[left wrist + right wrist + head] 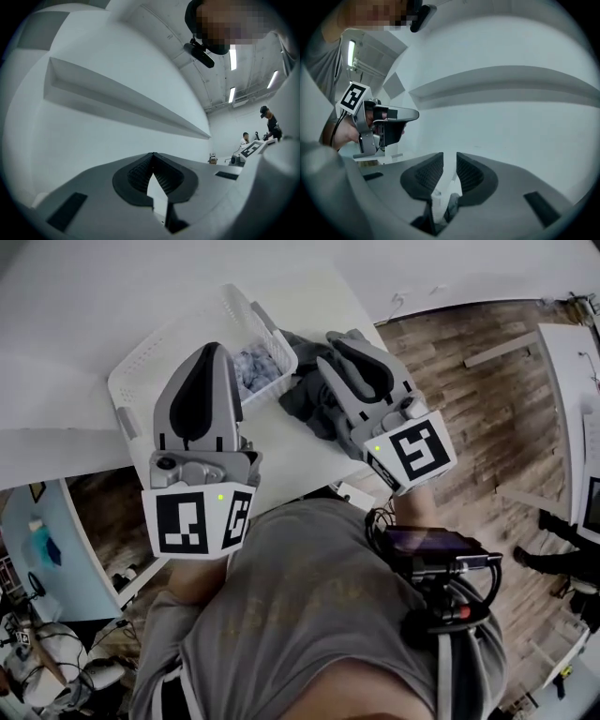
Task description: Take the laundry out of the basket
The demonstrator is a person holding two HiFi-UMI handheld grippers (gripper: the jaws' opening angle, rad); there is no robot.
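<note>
Our left gripper (153,159) is closed on nothing; the right gripper (450,161) has its jaws slightly apart and empty. At upper centre of the head view, the basket (131,381) holds what seems to be bluish laundry (255,364) (a dark garment (305,399) lies beside it). We should lower open jaws squarely onto a fold.

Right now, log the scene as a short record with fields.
table: white; holds the basket and a garment
basket: white, on the table
laundry: blue-grey, in the basket
garment: dark grey, out on the table beside the basket
left gripper: jaws together, empty; overlaps the basket in the head view
right gripper: jaws slightly apart, nothing between them; overlaps the garment in the head view
</note>
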